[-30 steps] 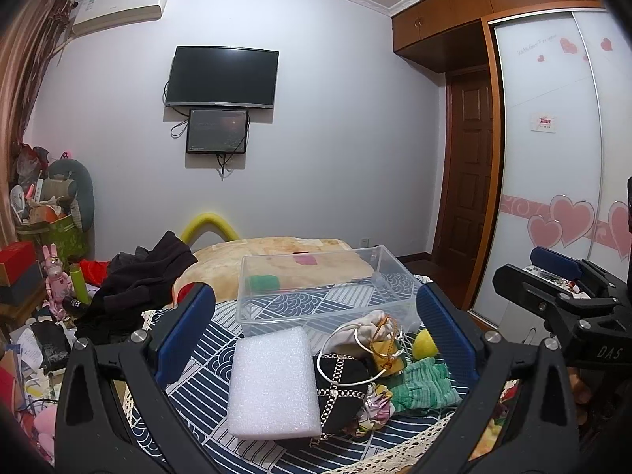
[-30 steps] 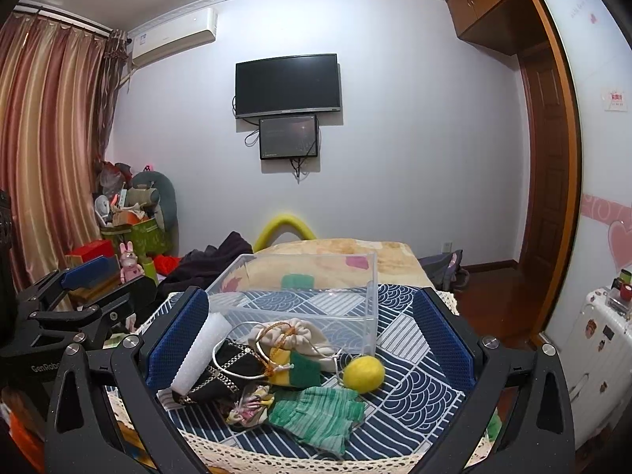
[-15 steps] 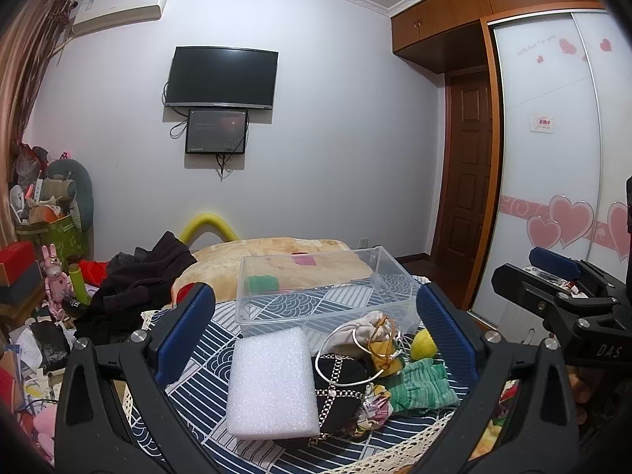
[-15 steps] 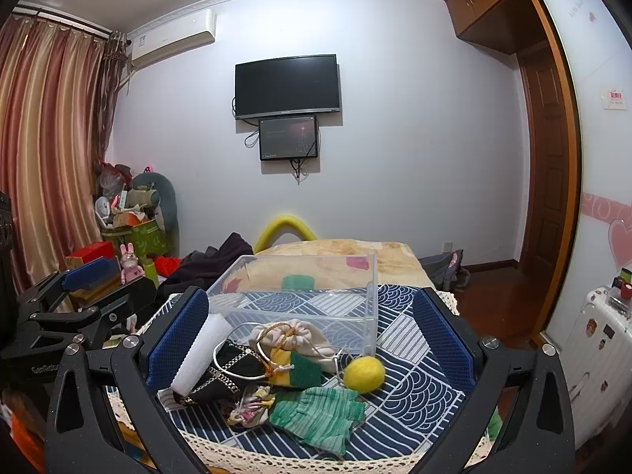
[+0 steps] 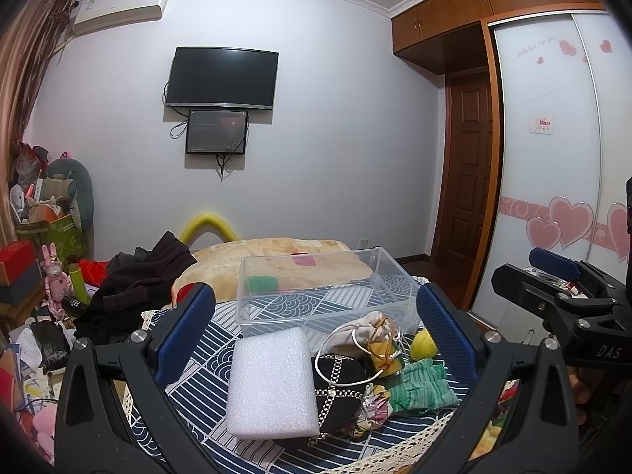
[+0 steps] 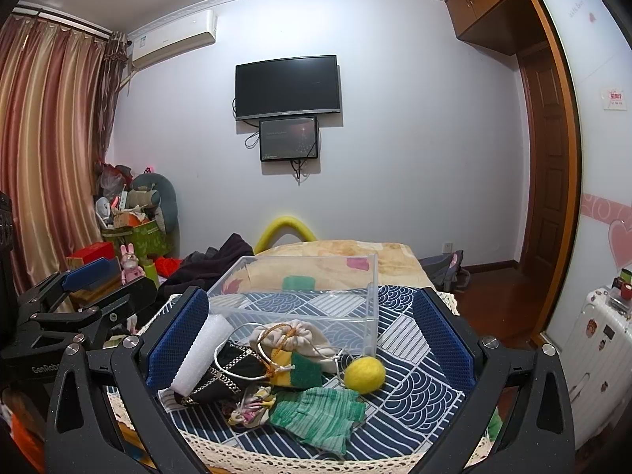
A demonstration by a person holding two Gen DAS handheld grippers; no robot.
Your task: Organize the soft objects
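Note:
A pile of soft things lies on the blue patterned cloth: a white foam block (image 5: 272, 383), a black pouch with chain trim (image 5: 339, 379), a cream drawstring bag (image 6: 292, 335), a yellow-green sponge (image 6: 296, 373), a yellow ball (image 6: 364, 375), a green knit cloth (image 6: 320, 414) and a floral fabric piece (image 6: 252, 405). A clear plastic bin (image 5: 324, 288) stands behind the pile and looks empty. My left gripper (image 5: 316, 335) is open, above and in front of the pile. My right gripper (image 6: 310, 335) is open, likewise held off the pile.
The cloth has a lace edge (image 6: 316, 458) at the front. Behind the bin lie a beige blanket (image 5: 276, 256) and dark clothes (image 5: 142, 280). Clutter and boxes (image 5: 23, 268) stand at the left. A white suitcase (image 6: 592, 347) stands at the right.

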